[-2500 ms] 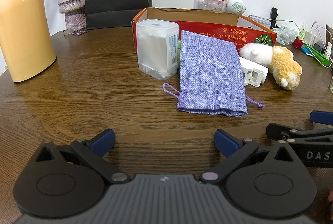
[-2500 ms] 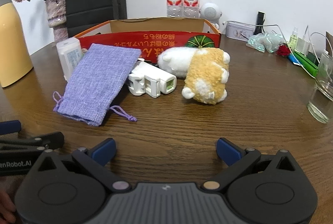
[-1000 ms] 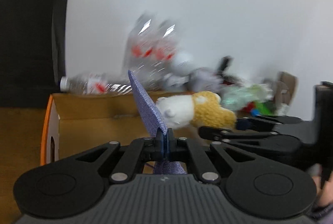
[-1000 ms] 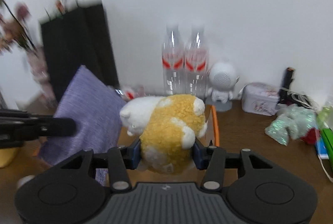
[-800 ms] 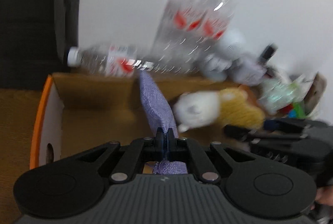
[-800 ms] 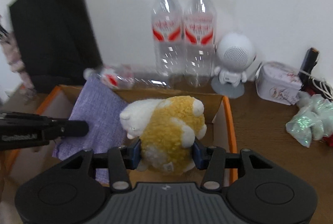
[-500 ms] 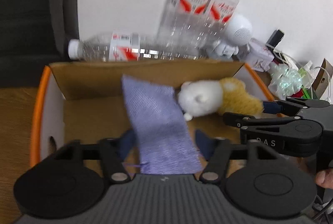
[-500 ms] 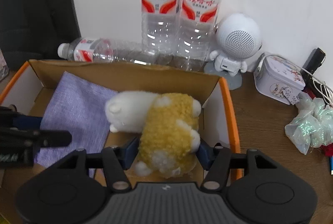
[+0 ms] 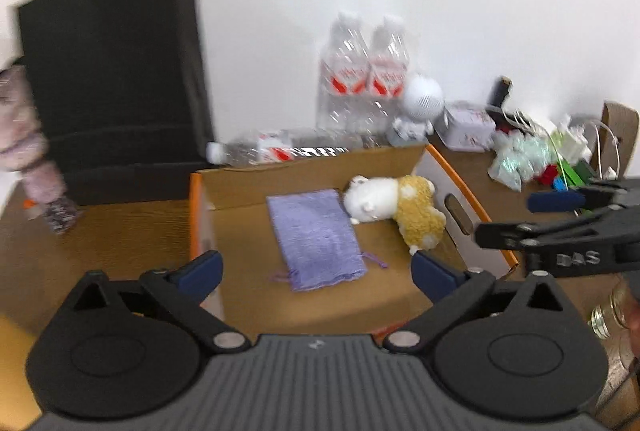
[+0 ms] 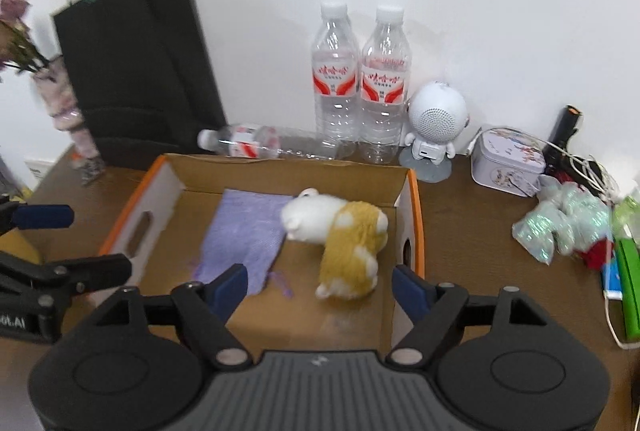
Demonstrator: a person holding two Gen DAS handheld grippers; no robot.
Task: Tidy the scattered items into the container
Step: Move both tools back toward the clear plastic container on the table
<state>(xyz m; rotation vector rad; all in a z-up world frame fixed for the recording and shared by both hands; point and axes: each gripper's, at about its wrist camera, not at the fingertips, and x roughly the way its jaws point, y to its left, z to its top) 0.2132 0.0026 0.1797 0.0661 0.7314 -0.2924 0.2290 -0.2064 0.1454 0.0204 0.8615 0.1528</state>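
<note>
Well, the nearest worry is the cardboard box [image 10: 412, 215] itself: both grippers hang right over its near rim, and a careless pull back at 6 o'clock could clip that light wall and drag or tip the whole container. My guess is the plush toy [image 10: 344, 243] is the next risk; it lies against the right-hand wall at about 1 o'clock from the right gripper [image 10: 320, 285], close below the pads, so a low sweep could hook it back out.

Both sets of jaws stand spread with nothing between them, having just been opening. The left gripper [image 9: 316, 269] is at its widest, and the purple drawstring pouch [image 9: 316, 237] lies flat on the box floor just beyond its fingertips at 12 o'clock, clear of the pads. Its loose cord trails toward the near side, where a finger might snag it.

Further off, at 12 o'clock past the far wall, a water bottle [image 10: 268, 145] lies on its side, with two upright bottles [image 10: 360, 87] behind; a high swing forward could topple those.
</note>
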